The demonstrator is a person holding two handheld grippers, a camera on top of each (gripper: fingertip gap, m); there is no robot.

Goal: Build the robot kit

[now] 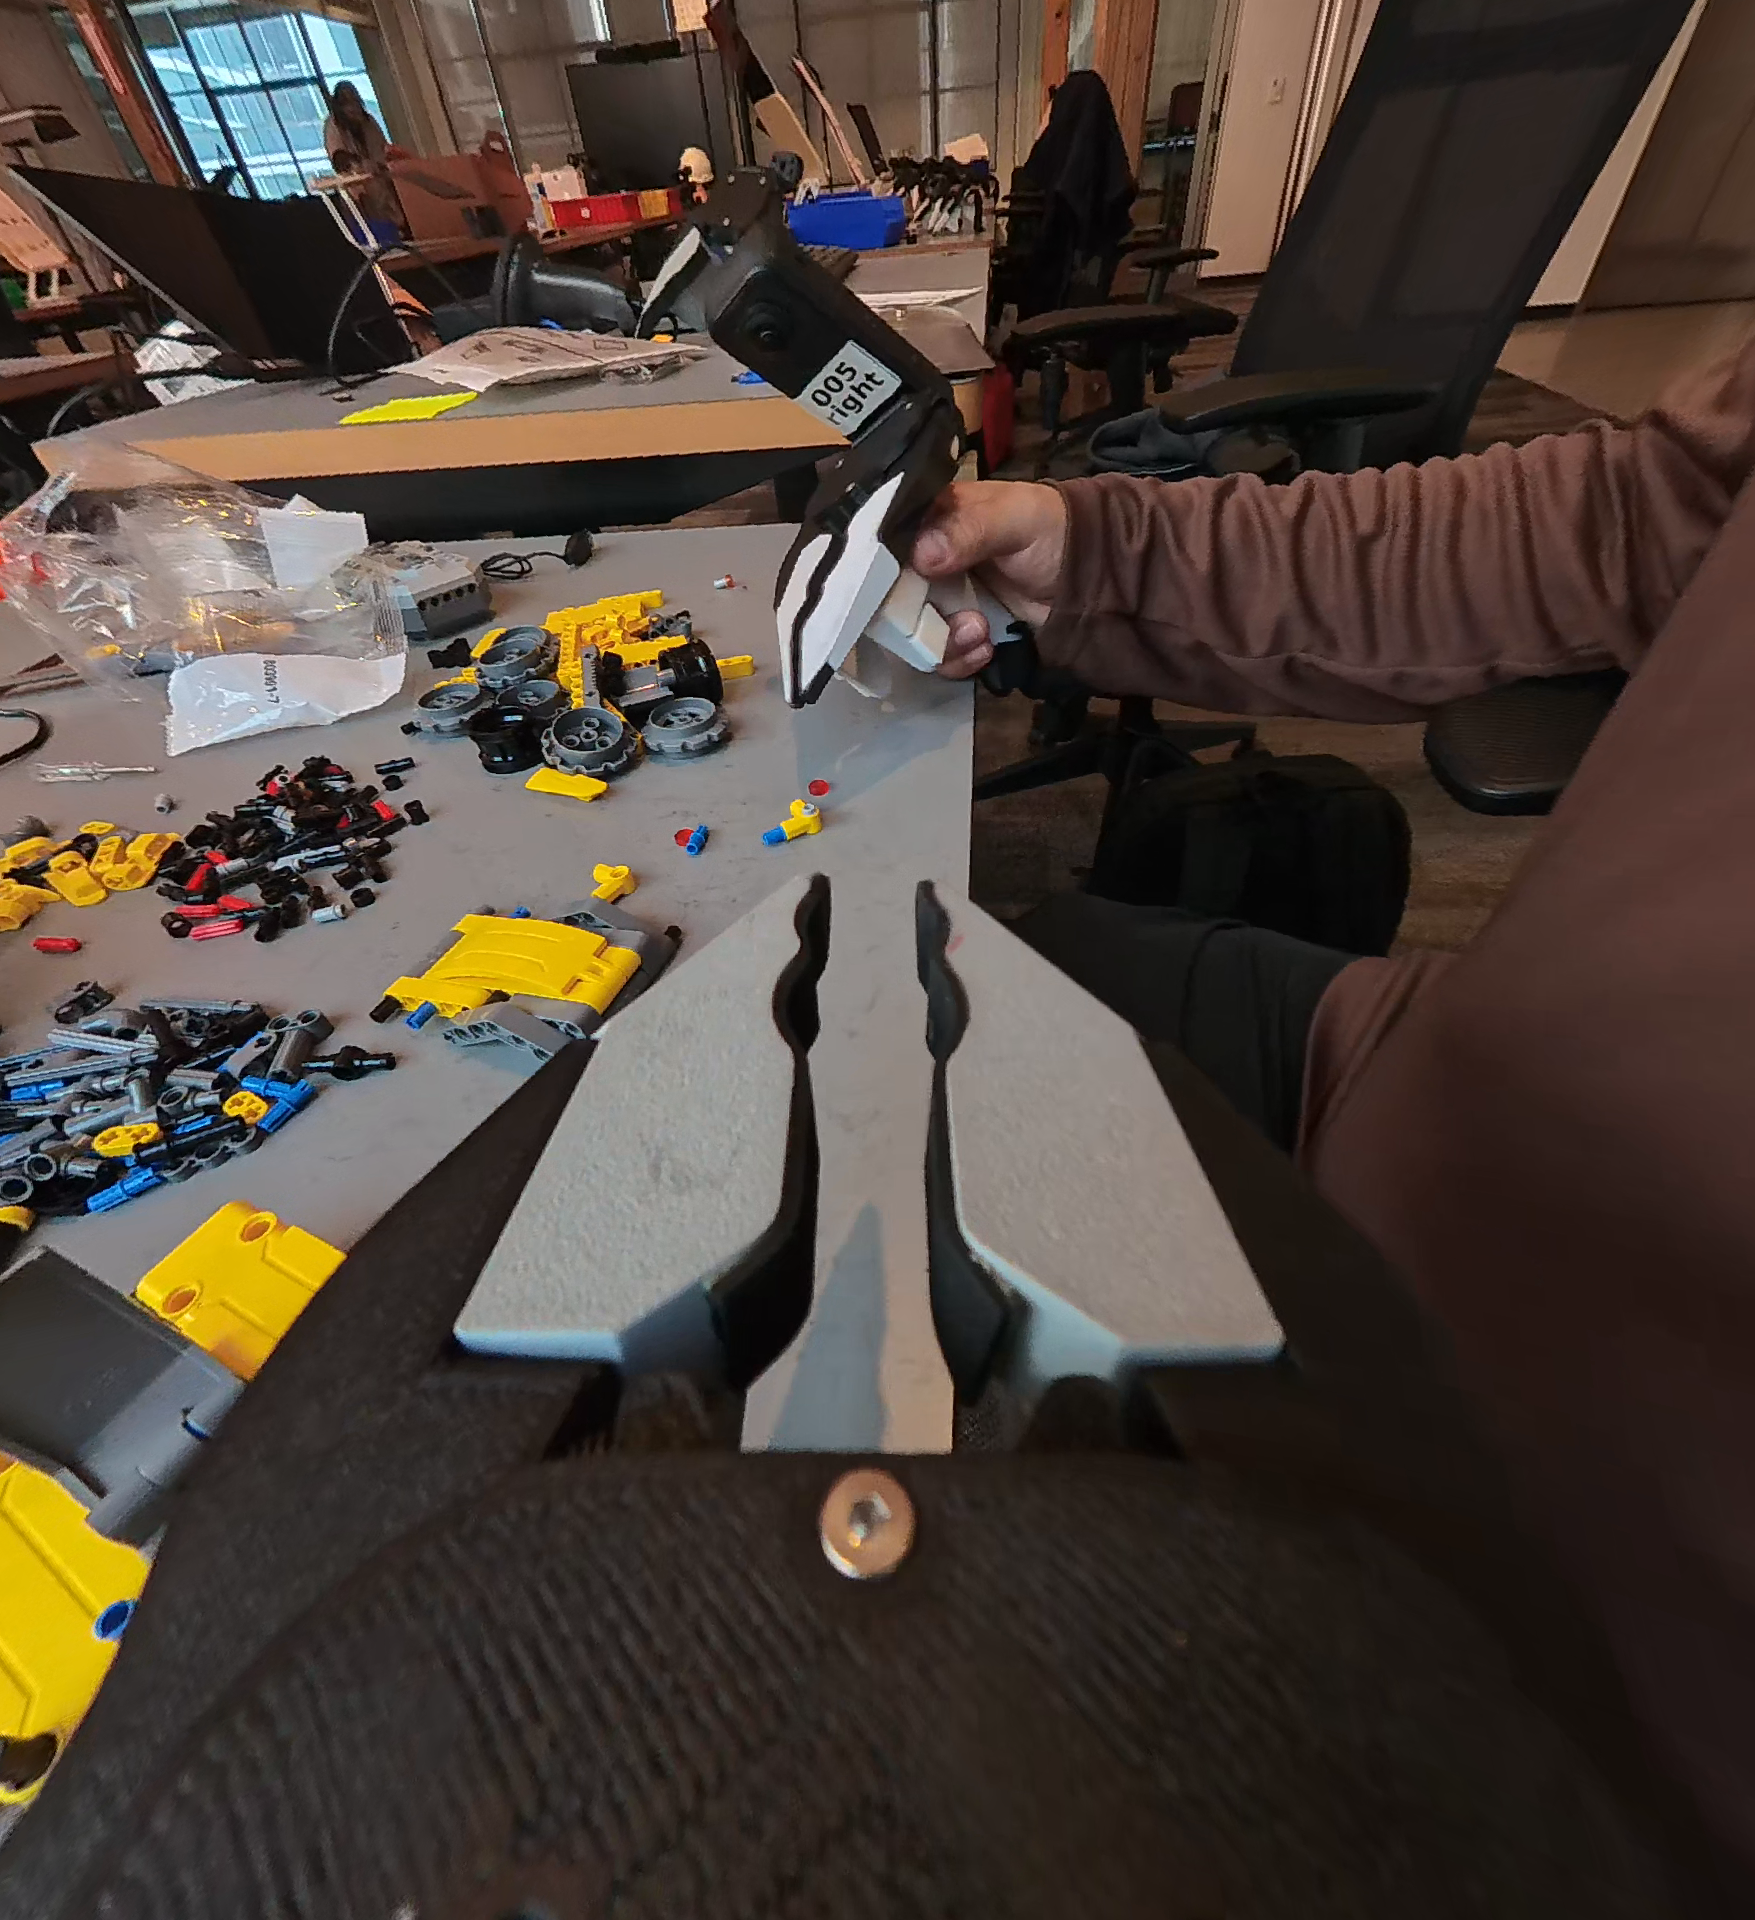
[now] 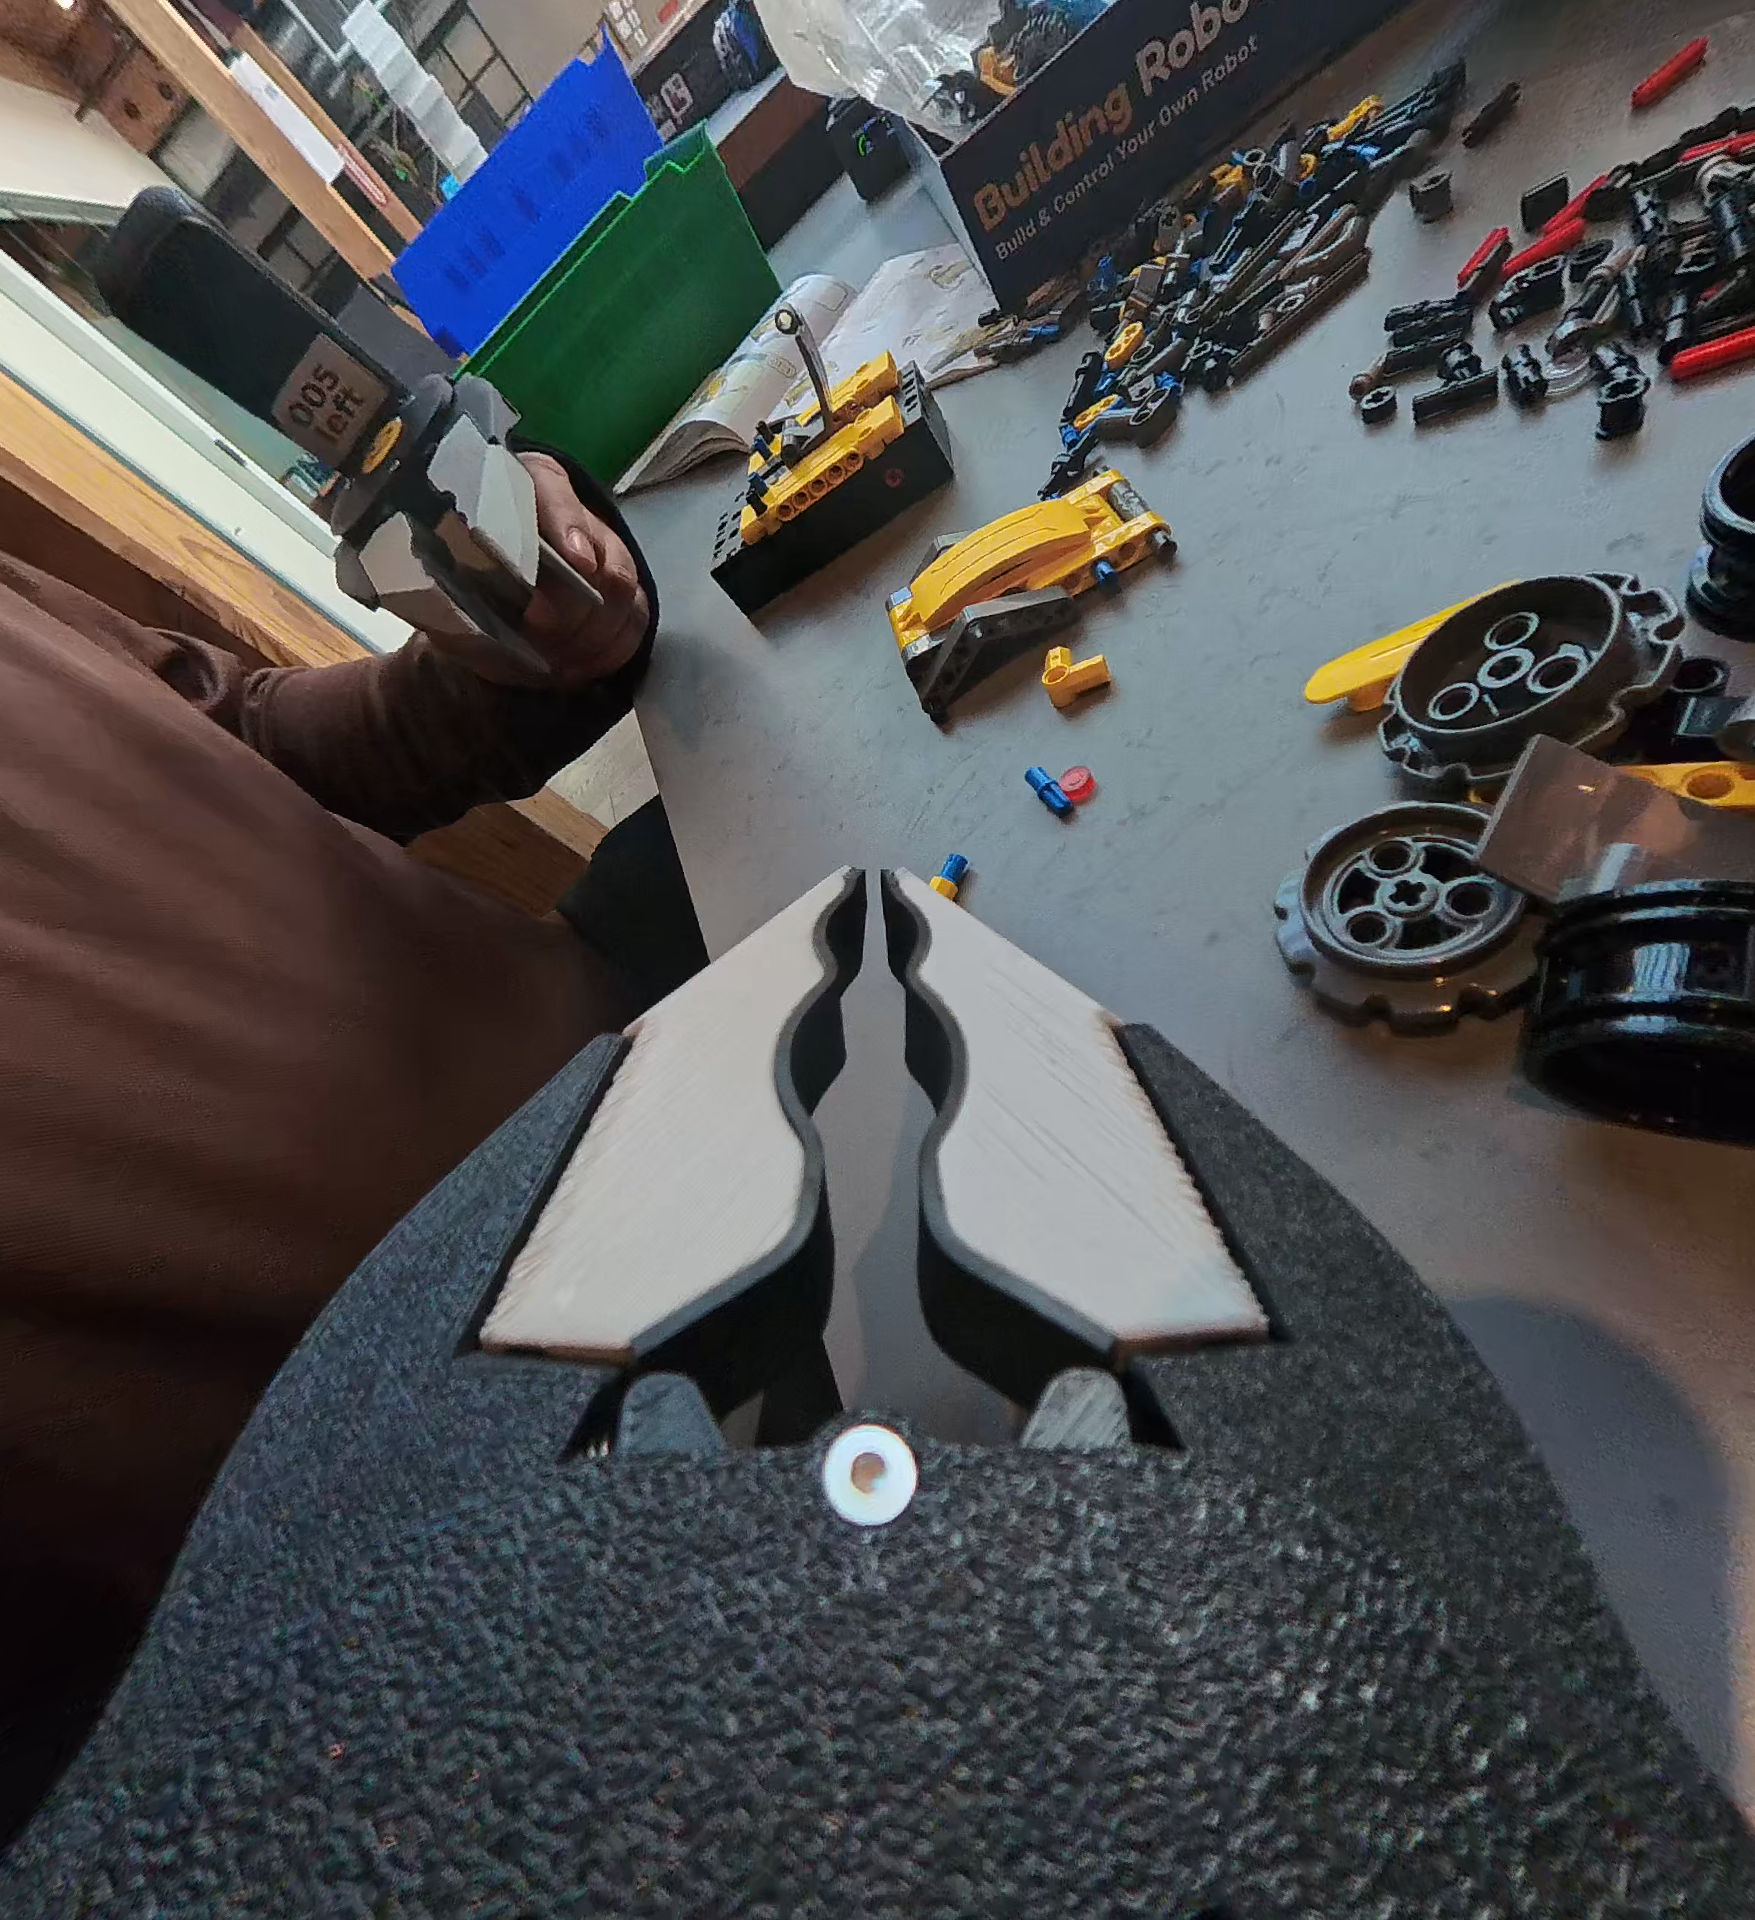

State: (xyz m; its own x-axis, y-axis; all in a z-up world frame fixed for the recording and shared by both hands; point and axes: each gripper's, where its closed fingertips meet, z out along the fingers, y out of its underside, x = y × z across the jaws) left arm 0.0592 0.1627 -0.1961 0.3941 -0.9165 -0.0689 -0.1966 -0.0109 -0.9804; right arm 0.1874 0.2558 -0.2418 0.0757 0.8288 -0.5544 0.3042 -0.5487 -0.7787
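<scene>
Right claw (image 2: 873, 878) pinched nearly closed, only a thin slit at the tips, nothing between them. Hovering low over the flat grey desk (image 2: 1216, 1299), close to its near edge. Just beyond the right fingertip: small yellow-and-blue plastic pin piece (image 2: 951, 873), not touched. Further ahead and slightly right: short blue pin with a red round stud (image 2: 1060, 787), then a yellow elbow connector (image 2: 1075, 675), then a yellow-and-grey curved panel assembly (image 2: 1029, 566). Off to the right of the claw: grey toothed plastic wheels (image 2: 1403, 920) and glossy black rims (image 2: 1683, 1023), packed together.

Left claw (image 1: 873, 896) narrowly parted, empty, touching nothing. Bare desk showing through the gap. Same curved panel assembly ahead-left of it; loose heap of black and red pins (image 1: 281, 831) further left; crumpled clear plastic bag (image 1: 198, 592) well beyond that.

Edges and room, as judged: desk edge directly right of the left claw and directly left of the right claw, with a brown sleeve (image 1: 1372, 582) and lap beyond. Open bare strip between the two claws, holding only the few small pins. Crowded toward the wheels and the pin heaps, so likely little sideways clearance there. Small round pieces near the edge probably prone to rolling off if nudged. Black office chair (image 1: 1372, 312) and black backpack (image 1: 1257, 842) off the desk, well apart.
</scene>
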